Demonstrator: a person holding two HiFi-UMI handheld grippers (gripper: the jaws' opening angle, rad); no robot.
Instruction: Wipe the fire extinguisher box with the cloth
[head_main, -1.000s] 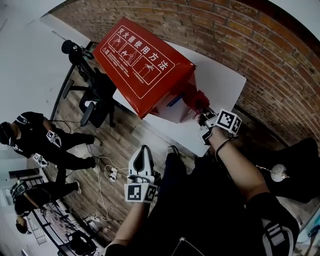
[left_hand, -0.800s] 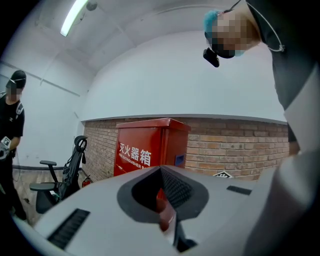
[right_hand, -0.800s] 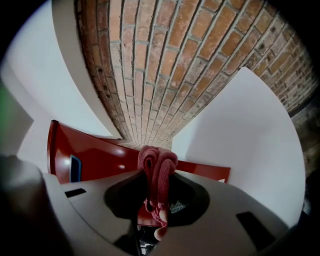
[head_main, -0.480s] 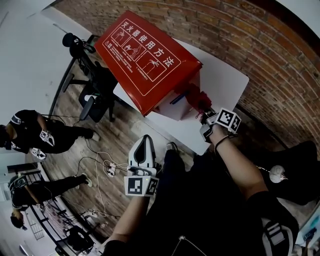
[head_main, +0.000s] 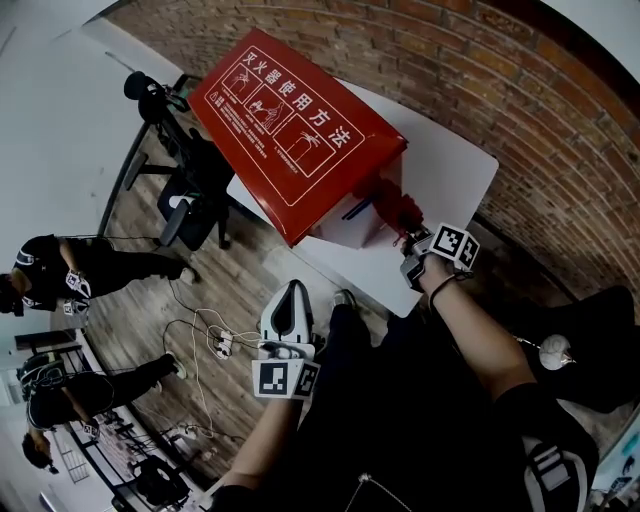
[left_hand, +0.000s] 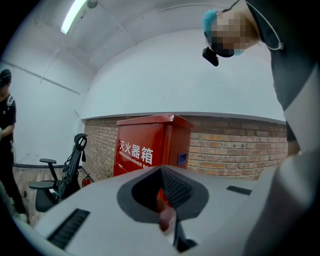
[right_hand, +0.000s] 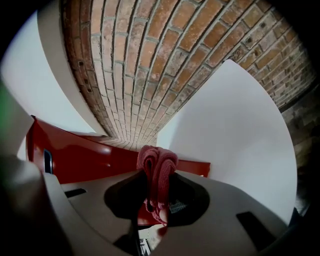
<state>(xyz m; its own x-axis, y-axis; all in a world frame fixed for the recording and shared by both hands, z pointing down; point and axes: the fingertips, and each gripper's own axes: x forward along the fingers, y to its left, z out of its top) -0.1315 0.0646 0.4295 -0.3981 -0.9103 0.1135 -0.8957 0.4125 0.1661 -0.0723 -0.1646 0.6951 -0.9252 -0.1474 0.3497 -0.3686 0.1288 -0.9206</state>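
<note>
Left gripper (head_main: 289, 296) hangs low over the person's legs, jaws pressed together, nothing between them, well apart from the box.

Right gripper (head_main: 411, 243) reaches forward, pinching a bunched red cloth (right_hand: 157, 169). The cloth sits against the right side of the red fire extinguisher box (head_main: 300, 130), near its front corner.

A white tabletop (head_main: 450, 165) shows beside and under that side of the box, its rounded edge just below the gripper.

Floor (head_main: 160, 305) is wood planks, open to the left apart from loose cables (head_main: 215, 345). A black office chair (head_main: 190, 195) stands close by the box's left edge. Brick wall (head_main: 540, 100) behind.
</note>
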